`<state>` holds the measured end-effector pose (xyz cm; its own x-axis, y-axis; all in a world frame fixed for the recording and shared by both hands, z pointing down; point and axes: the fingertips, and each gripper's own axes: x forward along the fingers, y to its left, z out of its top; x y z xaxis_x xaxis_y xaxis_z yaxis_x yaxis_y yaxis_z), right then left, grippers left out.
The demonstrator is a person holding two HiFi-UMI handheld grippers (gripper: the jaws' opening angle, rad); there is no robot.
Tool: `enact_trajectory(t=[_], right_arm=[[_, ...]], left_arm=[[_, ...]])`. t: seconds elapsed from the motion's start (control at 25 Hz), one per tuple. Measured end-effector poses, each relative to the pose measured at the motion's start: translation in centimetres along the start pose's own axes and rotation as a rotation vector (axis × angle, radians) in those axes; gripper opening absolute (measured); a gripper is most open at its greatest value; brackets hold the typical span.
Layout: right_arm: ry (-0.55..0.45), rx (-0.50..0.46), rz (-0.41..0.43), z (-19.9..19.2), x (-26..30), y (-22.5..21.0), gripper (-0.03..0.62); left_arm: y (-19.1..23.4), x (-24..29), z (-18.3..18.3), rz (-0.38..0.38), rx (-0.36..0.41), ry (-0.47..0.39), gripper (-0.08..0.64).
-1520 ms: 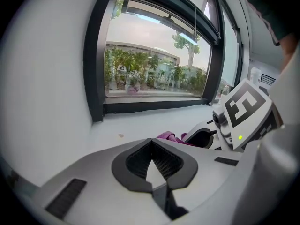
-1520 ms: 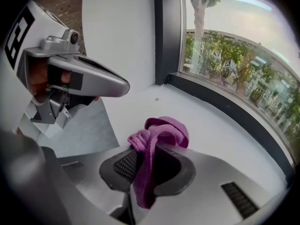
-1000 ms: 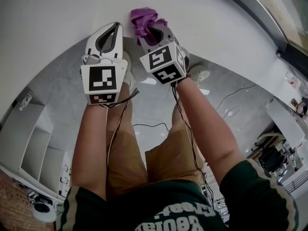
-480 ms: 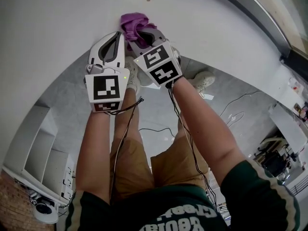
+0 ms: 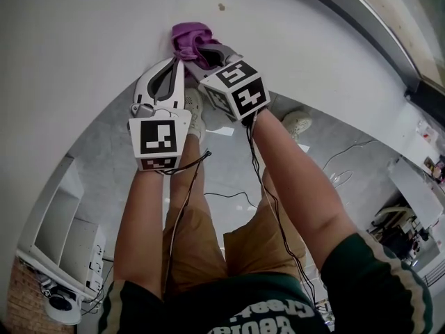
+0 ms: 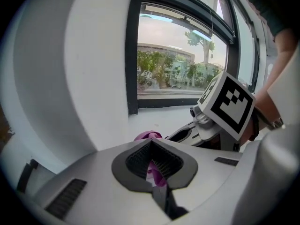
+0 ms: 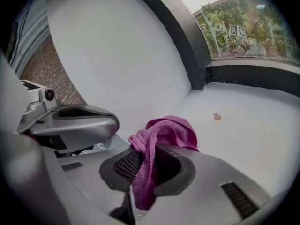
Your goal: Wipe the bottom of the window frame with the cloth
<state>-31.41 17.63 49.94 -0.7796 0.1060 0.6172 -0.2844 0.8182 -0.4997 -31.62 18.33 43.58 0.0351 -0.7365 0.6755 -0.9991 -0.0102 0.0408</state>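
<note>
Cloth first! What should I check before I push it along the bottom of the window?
1. Grip: ok, the right tool is shut on the cloth.
2. Contact: ok, the cloth rests on the white sill.
3. Brown spot: not ok, it is unwiped on the sill ahead of the cloth.
4. Reach to the dark frame: not ok, bare sill lies between it and the cloth.
5. Room beside the cloth: cannot tell. The left tool is shut, with its tip close by the cloth.
</note>
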Motion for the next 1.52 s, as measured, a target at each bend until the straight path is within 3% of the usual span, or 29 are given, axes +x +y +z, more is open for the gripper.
enact_trajectory(t=[0.52, 1.04, 1.52], right_arm=[[-0.05, 0.085, -0.025, 2.3, -0.7, -3.3, 0.078], [-0.075, 0.059, -0.063, 7.1, 0.1, -7.7, 0.078], [-0.055, 0.013, -0.103, 9.8, 0.9, -10.7, 0.078]], left_arm=[[-0.6, 1.6, 0.8, 0.011, -0.031, 0.02, 0.008], [1.3, 5.0, 4.4, 0.066, -0.024, 0.035, 0.008], [0.3, 5.6, 6.8, 0.007, -0.01, -0.006, 0.008]])
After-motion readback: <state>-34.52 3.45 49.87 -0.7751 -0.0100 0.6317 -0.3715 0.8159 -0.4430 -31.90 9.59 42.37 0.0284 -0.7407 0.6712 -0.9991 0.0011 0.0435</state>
